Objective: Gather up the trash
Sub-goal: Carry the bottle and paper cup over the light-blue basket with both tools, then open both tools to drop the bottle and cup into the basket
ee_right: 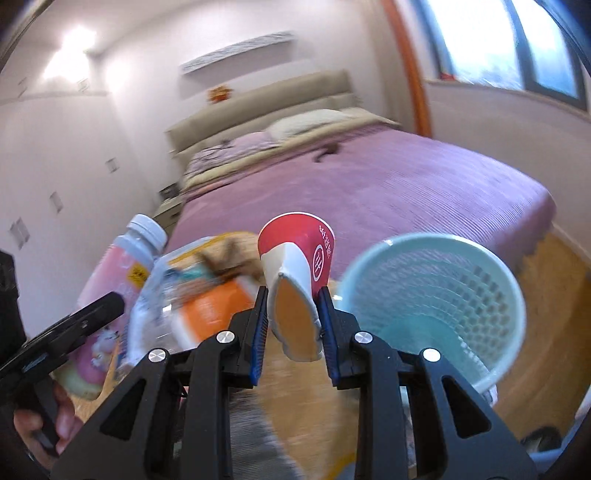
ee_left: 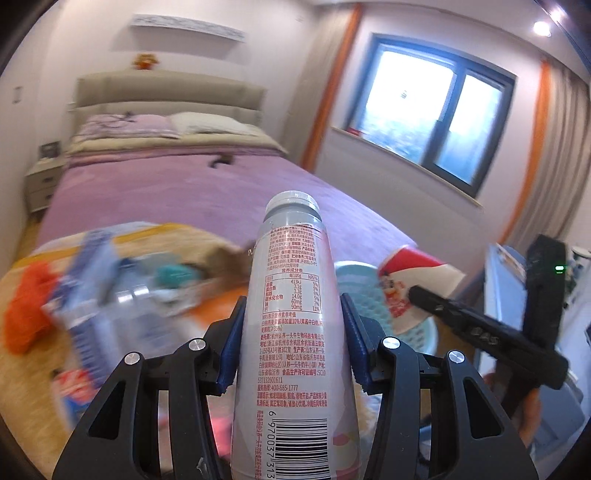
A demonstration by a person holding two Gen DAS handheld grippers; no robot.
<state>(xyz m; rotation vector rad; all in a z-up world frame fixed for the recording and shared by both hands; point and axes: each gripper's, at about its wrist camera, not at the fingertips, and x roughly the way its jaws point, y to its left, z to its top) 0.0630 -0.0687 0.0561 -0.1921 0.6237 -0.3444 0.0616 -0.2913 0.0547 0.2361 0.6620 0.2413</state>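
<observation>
Purple bed (ee_left: 184,184) fills the far room. Left tongs (ee_left: 291,325) pinch a yogurt drink bottle (ee_left: 291,314); right tongs (ee_right: 293,321) pinch a squashed red paper cup (ee_right: 295,266) beside the green basket (ee_right: 436,295). Blurry, maybe swinging fast; the bottle could slip out.

We see bright daylight glaring through the window (ee_left: 436,107), overexposed. Ceiling lamp (ee_left: 542,28) flares. Clutter (ee_left: 92,280) streaks with motion blur. Fisheye bends edges; corners go dark.
</observation>
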